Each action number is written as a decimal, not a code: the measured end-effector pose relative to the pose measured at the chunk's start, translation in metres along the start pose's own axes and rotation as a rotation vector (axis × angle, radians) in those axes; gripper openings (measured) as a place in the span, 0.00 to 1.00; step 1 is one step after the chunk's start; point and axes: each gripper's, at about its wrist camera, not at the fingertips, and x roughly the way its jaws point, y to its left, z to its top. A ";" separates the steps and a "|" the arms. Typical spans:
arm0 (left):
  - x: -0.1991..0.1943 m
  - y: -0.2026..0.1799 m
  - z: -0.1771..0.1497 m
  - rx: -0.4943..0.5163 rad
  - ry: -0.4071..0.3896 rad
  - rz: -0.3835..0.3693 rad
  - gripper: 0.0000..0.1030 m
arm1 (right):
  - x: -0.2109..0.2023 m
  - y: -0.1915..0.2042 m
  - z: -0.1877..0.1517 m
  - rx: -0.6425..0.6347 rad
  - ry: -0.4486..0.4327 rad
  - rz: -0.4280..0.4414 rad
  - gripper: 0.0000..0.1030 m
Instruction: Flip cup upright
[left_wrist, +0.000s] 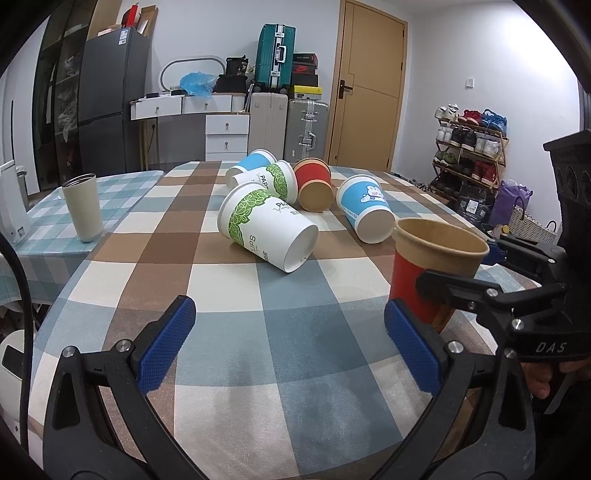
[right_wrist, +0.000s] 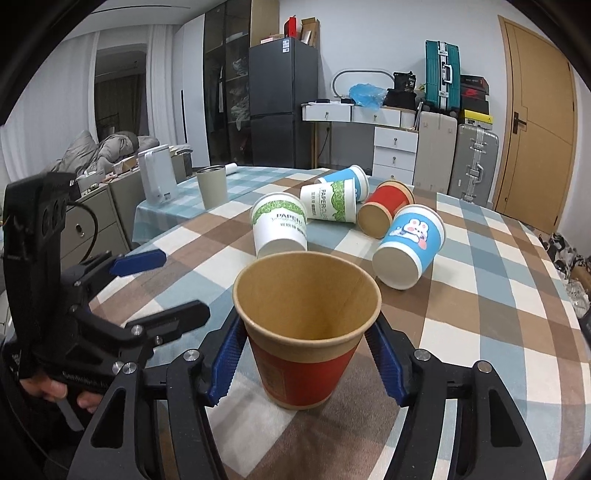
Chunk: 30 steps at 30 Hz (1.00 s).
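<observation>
Red cup (right_wrist: 306, 339) is standing upright on bench (right_wrist: 480, 314), axis vertical, sitting btwn right hand-held gripper (right_wrist: 308, 363) pads, w/ jaws apparently just clear. Left hand-held gripper (left_wrist: 288, 343) is hanging released, empty, farther off.

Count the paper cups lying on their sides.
5: nearest green-leaf cup; second green-leaf cup behind it; plain blue cup farthest back; red cup mid-cluster; blue cartoon cup rightmost. None seems hidden.
</observation>
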 end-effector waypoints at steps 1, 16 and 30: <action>0.000 0.000 0.000 0.000 -0.001 0.000 0.99 | 0.000 0.000 -0.003 -0.003 0.006 0.003 0.63; -0.006 -0.005 -0.001 -0.007 -0.025 -0.035 0.99 | -0.021 -0.014 -0.012 0.011 -0.066 0.052 0.99; -0.013 -0.020 -0.007 0.030 -0.084 -0.073 0.99 | -0.052 -0.035 -0.027 0.025 -0.228 0.113 1.00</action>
